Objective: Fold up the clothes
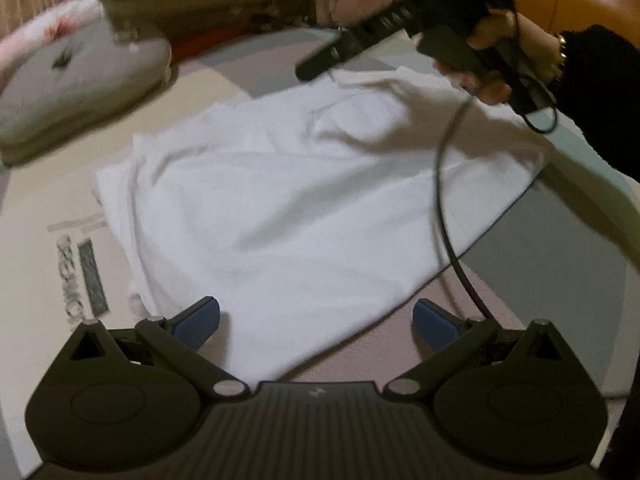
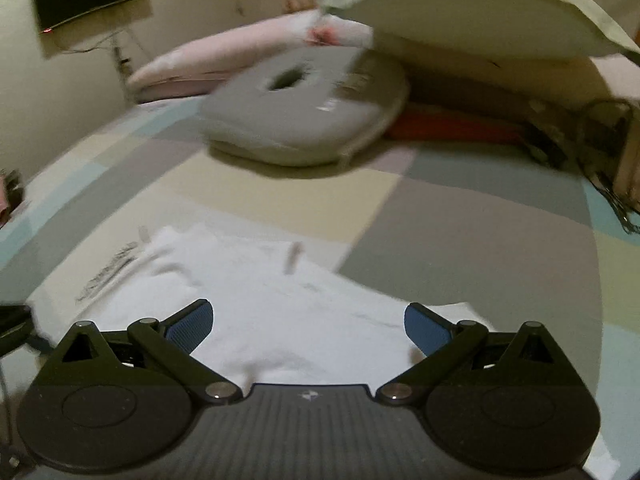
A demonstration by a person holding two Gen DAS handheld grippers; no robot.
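White garment [image 1: 280, 200] spread below left gripper [image 1: 316, 322], jaws apart

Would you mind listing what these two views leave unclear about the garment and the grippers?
- White garment: near edge hidden behind left gripper in the left wrist view; its type and fold state are blurred.
- Right gripper: fingertips smeared by motion in the left wrist view.
- Printed lettering on the bed cover: too blurred to read.
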